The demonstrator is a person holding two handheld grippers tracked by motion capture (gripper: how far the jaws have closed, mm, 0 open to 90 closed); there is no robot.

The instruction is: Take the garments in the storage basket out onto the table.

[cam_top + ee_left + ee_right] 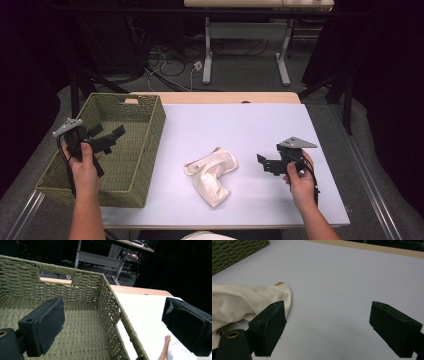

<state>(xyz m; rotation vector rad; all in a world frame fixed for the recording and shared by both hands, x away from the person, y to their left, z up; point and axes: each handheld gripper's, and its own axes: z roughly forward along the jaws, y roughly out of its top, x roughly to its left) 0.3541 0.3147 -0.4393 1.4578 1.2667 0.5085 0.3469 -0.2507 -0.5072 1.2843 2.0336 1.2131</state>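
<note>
A crumpled cream cloth (211, 173) lies on the table (250, 125), just right of the basket (145, 150). The left gripper (111, 136) hangs over the basket's inside — jaws wide apart, empty. The right gripper (263, 162) hovers right of the cloth — jaws wide, holding nothing.

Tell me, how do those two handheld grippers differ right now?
The left gripper hovers over the woven basket, while the right gripper is above the bare table beside the cream cloth. The left gripper points toward the table's middle from the left; the right gripper points toward the cloth from the right. Both have their jaws wide open and hold nothing.
</note>
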